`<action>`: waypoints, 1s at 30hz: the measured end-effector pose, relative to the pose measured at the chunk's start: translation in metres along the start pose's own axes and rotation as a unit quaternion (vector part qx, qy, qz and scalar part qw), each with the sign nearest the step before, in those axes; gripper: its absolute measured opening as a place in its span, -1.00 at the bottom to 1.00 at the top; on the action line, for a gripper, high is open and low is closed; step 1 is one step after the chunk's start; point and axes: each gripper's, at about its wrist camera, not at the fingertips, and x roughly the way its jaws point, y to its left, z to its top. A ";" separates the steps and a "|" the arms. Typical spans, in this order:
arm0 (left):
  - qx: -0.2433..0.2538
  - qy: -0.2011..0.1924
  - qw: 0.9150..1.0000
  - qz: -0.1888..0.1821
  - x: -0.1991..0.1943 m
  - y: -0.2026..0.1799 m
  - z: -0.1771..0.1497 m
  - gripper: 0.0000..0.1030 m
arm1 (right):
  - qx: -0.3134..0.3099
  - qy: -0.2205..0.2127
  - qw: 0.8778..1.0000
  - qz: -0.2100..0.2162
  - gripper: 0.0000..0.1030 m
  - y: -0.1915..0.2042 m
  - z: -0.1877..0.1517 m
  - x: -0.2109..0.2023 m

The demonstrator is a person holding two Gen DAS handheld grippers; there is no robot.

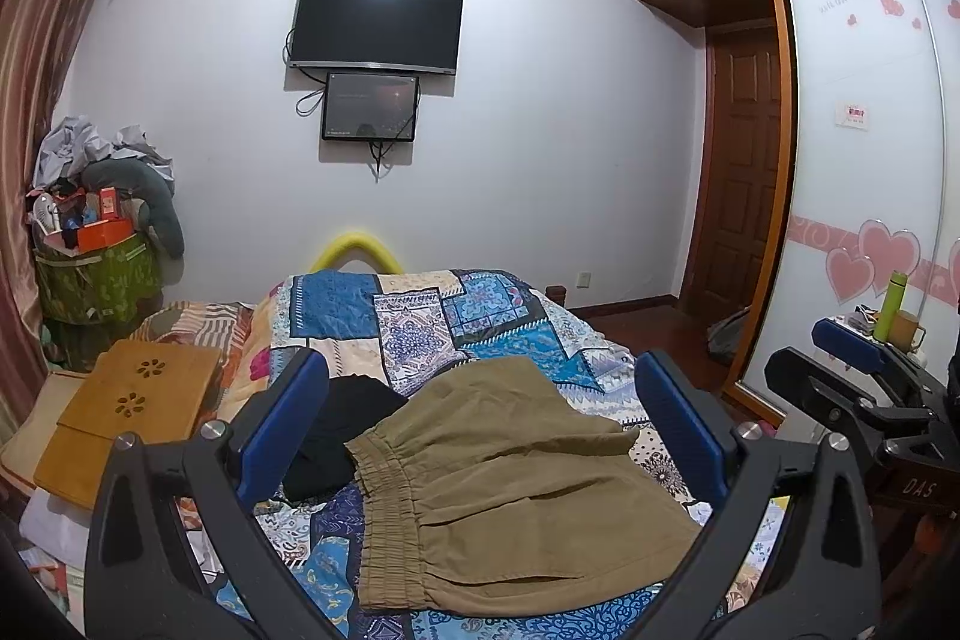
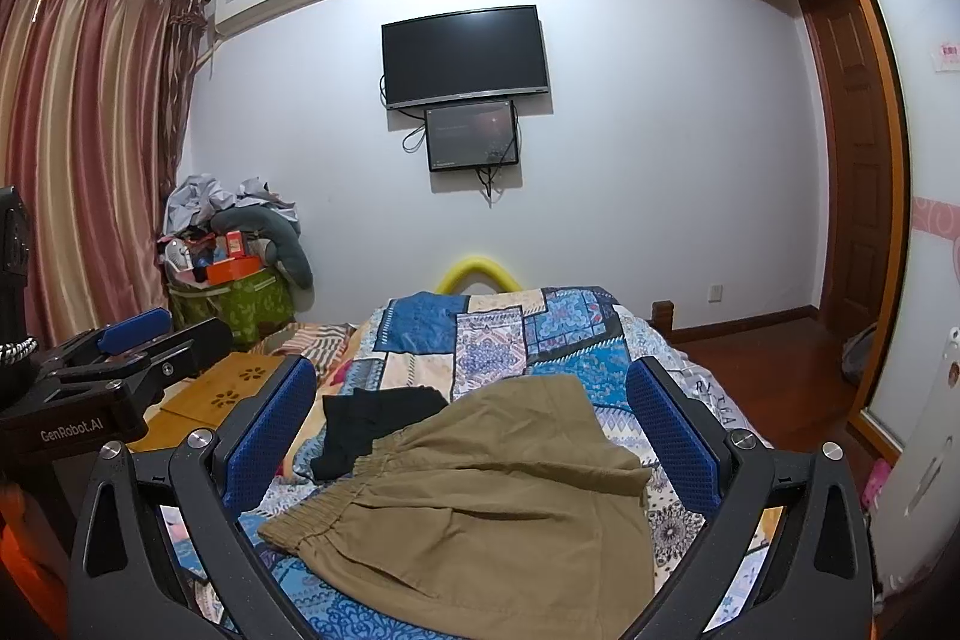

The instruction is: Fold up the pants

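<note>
Item: khaki pants, lying on bed ahead between both spread jaws | left hand-held gripper, right hand-held gripper: released, hovering, holding nothing | step: approaching, judged | next: reaching down, gripping waistband.

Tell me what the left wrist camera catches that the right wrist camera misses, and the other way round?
Only the left wrist view shows the green bottle and mug by the heart-patterned wardrobe door, plus the right tongs off to its side.

Only the right wrist view shows the broad striped curtain and the left tongs.

Both show the khaki pants lying on the patchwork quilt with a black garment beside them, the wall TV, and each camera's own tongs open above the pants.
</note>
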 end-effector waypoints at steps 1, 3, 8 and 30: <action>0.001 0.000 1.000 0.000 0.000 0.000 0.000 1.00 | 0.000 0.001 1.000 0.000 0.99 0.000 0.001 0.000; 0.000 0.000 1.000 0.000 0.000 0.000 0.000 1.00 | 0.001 0.002 1.000 0.000 0.99 0.000 0.001 0.000; 0.003 -0.002 1.000 0.001 0.000 -0.002 0.000 1.00 | 0.003 0.002 1.000 -0.001 0.99 0.000 0.001 -0.001; 0.008 -0.002 1.000 -0.002 -0.002 -0.004 0.001 1.00 | 0.005 0.004 1.000 -0.005 0.99 -0.004 0.000 0.000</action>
